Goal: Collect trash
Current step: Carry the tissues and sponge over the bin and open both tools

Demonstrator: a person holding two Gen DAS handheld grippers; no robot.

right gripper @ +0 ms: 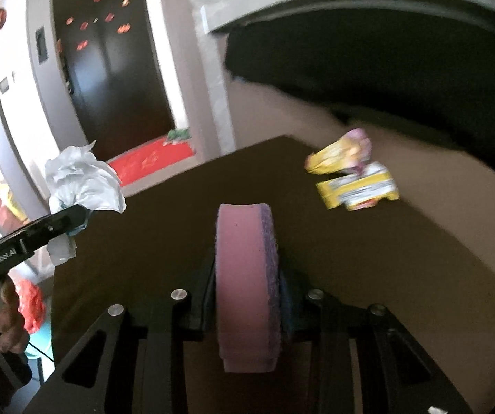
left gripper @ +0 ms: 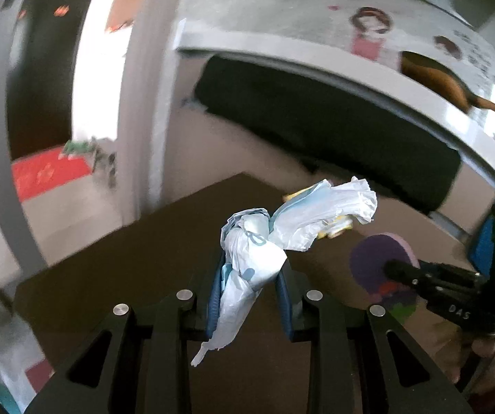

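Observation:
My left gripper (left gripper: pixel 250 269) is shut on a crumpled white and pale blue wrapper (left gripper: pixel 264 252), lifted above the dark brown table (left gripper: pixel 126 269). From the right wrist view the same wrapper (right gripper: pixel 81 179) shows at the left, pinched in the left gripper (right gripper: pixel 75 217). A pink sponge with a purple scouring side (right gripper: pixel 244 276) stands on edge between the pads of my right gripper (right gripper: pixel 247 241), which is shut on it. In the left wrist view the sponge (left gripper: pixel 378 258) appears at the right, held by the right gripper (left gripper: pixel 396 270). Two yellow snack wrappers (right gripper: pixel 351 172) lie on the table's far right.
The table's far edge (right gripper: pixel 254 148) drops to a beige floor. A white shelf with a black cushion (left gripper: pixel 316 114) under it lies beyond. A doorway with a red mat (right gripper: pixel 151 162) is at the left. A hand (right gripper: pixel 6 310) holds the left tool.

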